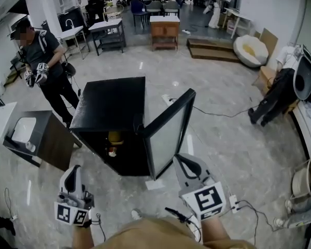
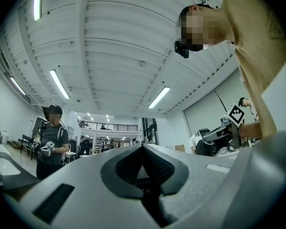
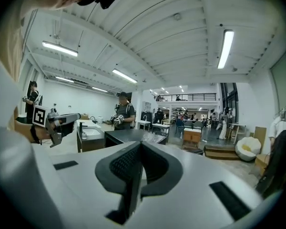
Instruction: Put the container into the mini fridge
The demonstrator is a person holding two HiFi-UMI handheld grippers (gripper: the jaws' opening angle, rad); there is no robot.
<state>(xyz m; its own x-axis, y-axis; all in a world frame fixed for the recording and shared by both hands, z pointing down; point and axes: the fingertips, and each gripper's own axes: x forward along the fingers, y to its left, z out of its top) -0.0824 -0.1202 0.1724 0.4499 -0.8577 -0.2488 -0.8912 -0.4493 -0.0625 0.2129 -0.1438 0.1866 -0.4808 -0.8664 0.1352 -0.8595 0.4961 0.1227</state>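
At the floor's left edge stands one person [image 1: 44, 56] in dark clothes. Nearer is one dark grey cabinet [image 1: 46, 139], boxy, with a white rounded basin sunk in its top.

There are two tools, one per hand. The left tool [image 1: 73, 171] is a smooth pale grey plastic wedge that carries a black-and-white marker cube [image 1: 72, 214]. Its dark ribbed jaws meet tip to tip with nothing between them.

One mini fridge [image 1: 111, 108], a matt black box with a flat top, stands on the glossy marbled grey floor [image 1: 223, 134] ahead of both tools. Its single door [image 1: 168, 134] is swung wide, with a pale panel inside a dark frame.

One container [image 1: 114, 137], rounded and yellowish, sits in the fridge's dark interior near the opening. A small light thing below it is too small to make out.

The right tool [image 1: 180, 161] has the same grey shell and its own marker cube. It is just below the door's lower edge, with its ribbed jaws pressed together and empty.
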